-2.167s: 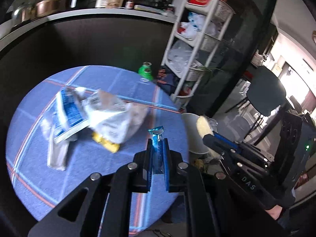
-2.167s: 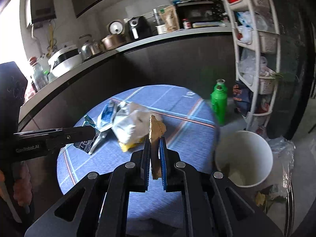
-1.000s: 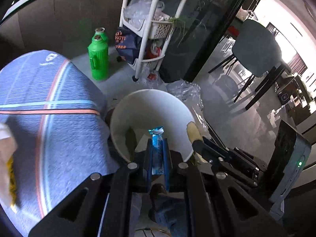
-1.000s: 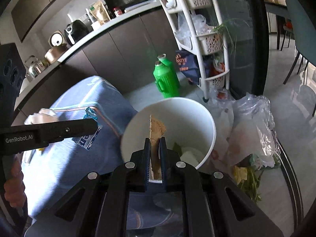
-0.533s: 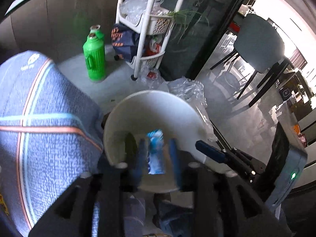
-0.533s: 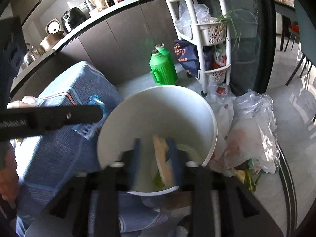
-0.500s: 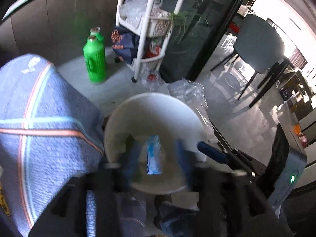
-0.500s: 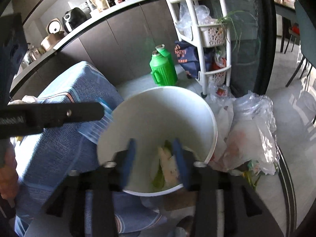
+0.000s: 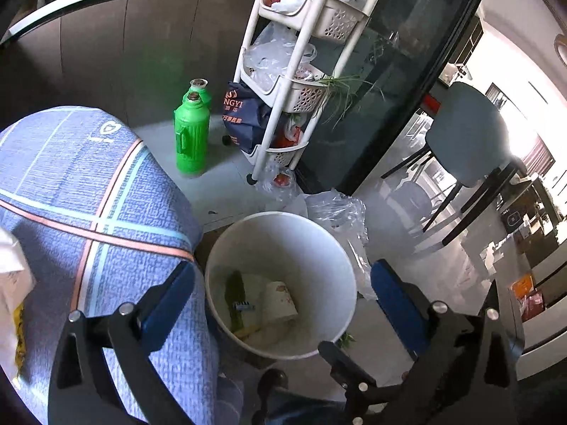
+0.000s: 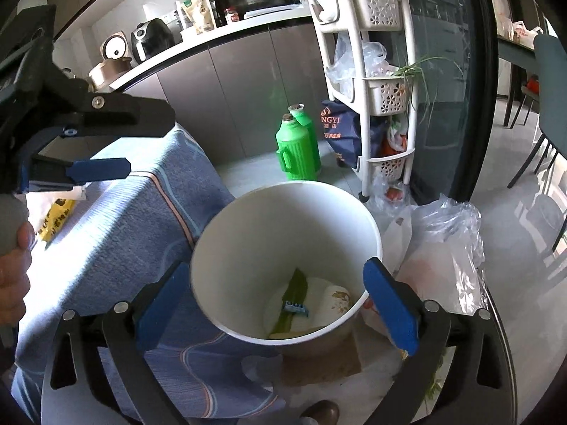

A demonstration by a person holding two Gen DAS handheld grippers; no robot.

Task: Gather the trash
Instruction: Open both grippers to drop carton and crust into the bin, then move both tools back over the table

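Observation:
A white trash bin (image 9: 312, 248) stands on the floor beside the blue-clothed table (image 9: 88, 194). My left gripper (image 9: 283, 271) hangs over it, its jaws opening wide with nothing between them. My right gripper (image 10: 276, 271) also hovers above the bin (image 10: 248, 233), jaws opening and empty. At the bin's bottom lie a small blue wrapper (image 10: 296, 307) and a tan wrapper (image 10: 335, 302), also seen in the left wrist view as blue wrapper (image 9: 243, 307) and tan wrapper (image 9: 280, 299). The left gripper (image 10: 149, 145) shows at the upper left of the right wrist view. A white bag with a yellow wrapper (image 10: 56, 209) lies on the table.
Two green flasks (image 9: 191, 138) and a white basket rack (image 9: 294, 81) stand behind the bin. Clear plastic bags (image 10: 443, 248) lie on the floor to its right. A grey chair (image 9: 467, 138) stands further right. A person's hand (image 10: 14, 269) holds the left gripper's handle.
Both grippers carried their wrappers from the table to above the bin, then opened. The blue wrapper and the tan wrapper dropped and now lie at the bin's bottom.

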